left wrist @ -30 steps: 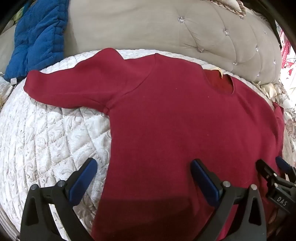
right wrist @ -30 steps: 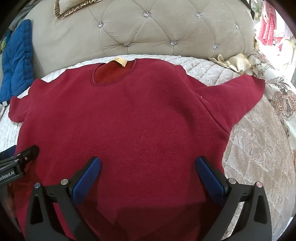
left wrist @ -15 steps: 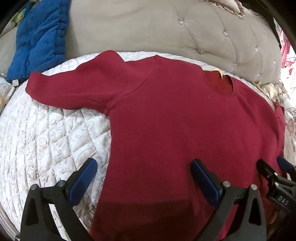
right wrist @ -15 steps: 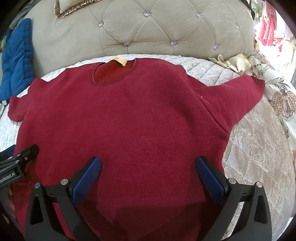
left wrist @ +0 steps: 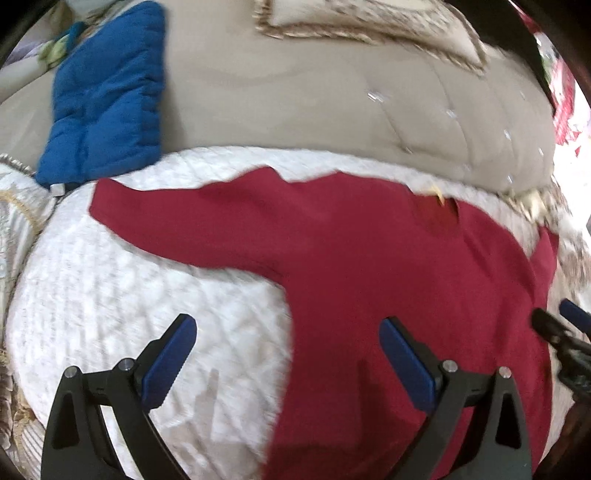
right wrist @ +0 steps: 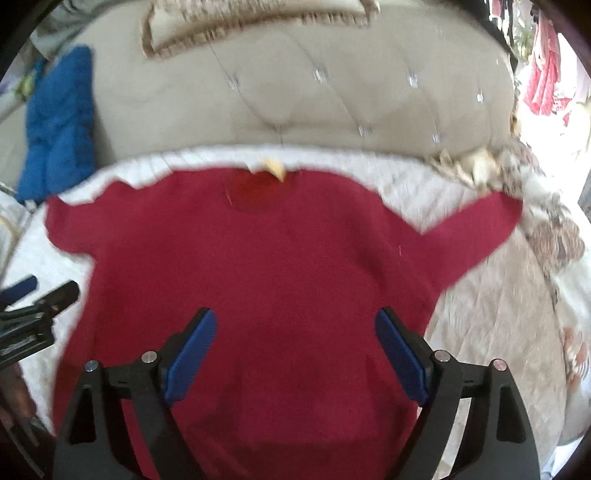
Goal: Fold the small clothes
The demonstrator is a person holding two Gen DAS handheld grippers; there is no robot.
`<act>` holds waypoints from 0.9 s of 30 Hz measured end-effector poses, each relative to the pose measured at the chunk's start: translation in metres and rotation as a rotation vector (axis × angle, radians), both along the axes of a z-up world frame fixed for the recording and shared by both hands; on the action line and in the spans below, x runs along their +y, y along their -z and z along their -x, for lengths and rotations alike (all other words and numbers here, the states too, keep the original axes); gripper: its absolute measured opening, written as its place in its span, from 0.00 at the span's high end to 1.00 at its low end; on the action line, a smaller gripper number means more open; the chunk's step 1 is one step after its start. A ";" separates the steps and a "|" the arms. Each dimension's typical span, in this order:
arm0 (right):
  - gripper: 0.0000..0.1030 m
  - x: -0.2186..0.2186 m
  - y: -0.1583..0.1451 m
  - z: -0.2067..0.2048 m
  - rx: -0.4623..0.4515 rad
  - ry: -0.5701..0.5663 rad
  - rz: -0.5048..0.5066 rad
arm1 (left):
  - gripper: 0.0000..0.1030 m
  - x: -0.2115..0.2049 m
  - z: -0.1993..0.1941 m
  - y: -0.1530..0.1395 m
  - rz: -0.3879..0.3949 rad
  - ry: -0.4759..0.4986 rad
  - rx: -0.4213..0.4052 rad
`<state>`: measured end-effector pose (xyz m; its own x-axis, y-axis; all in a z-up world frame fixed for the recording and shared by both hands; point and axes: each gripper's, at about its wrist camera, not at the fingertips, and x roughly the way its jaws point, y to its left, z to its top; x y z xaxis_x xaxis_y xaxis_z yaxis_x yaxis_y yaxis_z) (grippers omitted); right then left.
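Observation:
A dark red long-sleeved sweater (left wrist: pixel 388 266) lies flat, front up, on a white quilted bed (left wrist: pixel 129 295), sleeves spread out and neck toward the headboard. It also shows in the right wrist view (right wrist: pixel 280 266). My left gripper (left wrist: pixel 288 354) is open and empty, above the sweater's left side edge below the armpit. My right gripper (right wrist: pixel 295 347) is open and empty, above the lower middle of the sweater's body. Each gripper's tip shows at the edge of the other's view. Both views are blurred.
A beige tufted headboard (right wrist: pixel 332 99) stands behind the bed. A blue quilted item (left wrist: pixel 107 96) leans at the back left. A fringed cushion (right wrist: pixel 251 22) rests on top of the headboard. Patterned bedding (right wrist: pixel 554 240) lies at the right.
Both grippers have pulled back and risen, so the sweater looks smaller and more headboard shows. The left gripper has shifted left, toward the sweater's side edge. The sweater has not moved.

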<state>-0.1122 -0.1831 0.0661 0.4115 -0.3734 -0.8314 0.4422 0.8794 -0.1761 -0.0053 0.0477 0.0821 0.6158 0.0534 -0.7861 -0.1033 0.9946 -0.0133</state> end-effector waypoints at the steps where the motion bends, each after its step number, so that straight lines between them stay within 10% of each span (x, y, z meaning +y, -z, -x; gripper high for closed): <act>1: 0.32 0.001 -0.007 -0.003 -0.017 -0.012 -0.018 | 0.01 0.009 -0.005 -0.004 -0.006 -0.023 0.001; 12: 0.32 -0.013 0.006 -0.019 -0.056 0.053 -0.153 | 0.01 0.067 -0.028 -0.033 -0.072 -0.111 -0.057; 27: 0.32 -0.028 0.046 -0.025 -0.011 0.099 -0.173 | 0.01 0.118 -0.049 0.005 0.009 -0.226 0.009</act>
<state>-0.0875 -0.2115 0.0206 0.3888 -0.2648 -0.8824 0.5292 0.8482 -0.0214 0.0441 0.1660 0.0772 0.5815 0.1825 -0.7928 -0.3236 0.9460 -0.0197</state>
